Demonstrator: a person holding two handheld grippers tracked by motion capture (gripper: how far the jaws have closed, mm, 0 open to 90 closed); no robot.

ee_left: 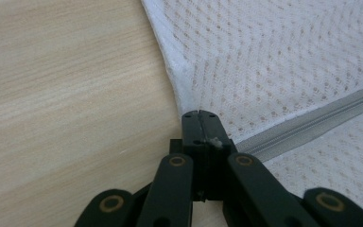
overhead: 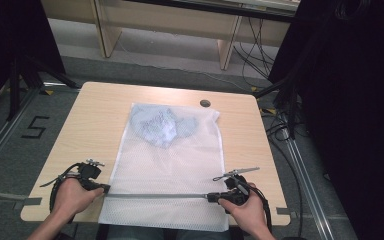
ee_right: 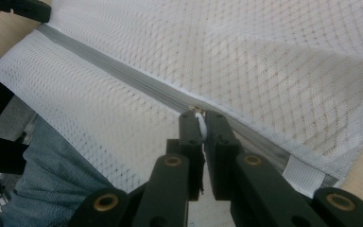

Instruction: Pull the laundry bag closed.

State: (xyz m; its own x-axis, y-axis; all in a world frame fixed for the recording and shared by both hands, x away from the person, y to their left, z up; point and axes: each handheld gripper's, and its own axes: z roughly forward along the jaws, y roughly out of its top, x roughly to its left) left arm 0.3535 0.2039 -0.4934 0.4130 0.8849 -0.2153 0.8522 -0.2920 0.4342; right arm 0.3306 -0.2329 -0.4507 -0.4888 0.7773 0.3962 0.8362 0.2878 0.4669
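A white mesh bag (overhead: 170, 160) lies flat on the wooden table (overhead: 90, 125), with a pale blue garment (overhead: 162, 127) bunched inside its far end. A grey zipper (overhead: 155, 196) runs across the bag near the front edge. My left gripper (overhead: 106, 189) is shut on the bag's left edge at the zipper's end (ee_left: 199, 114). At the zipper's right part my right gripper (overhead: 211, 197) is shut on the small white zipper pull (ee_right: 201, 124). In the right gripper view the closed zipper (ee_right: 108, 64) stretches away toward the left gripper (ee_right: 23, 7).
The bag's near edge hangs over the table front above the person's jeans (ee_right: 42, 189). A small round dark cap (overhead: 205, 103) sits in the table's far right part. Black stands and cables (overhead: 280, 125) crowd the floor at the right.
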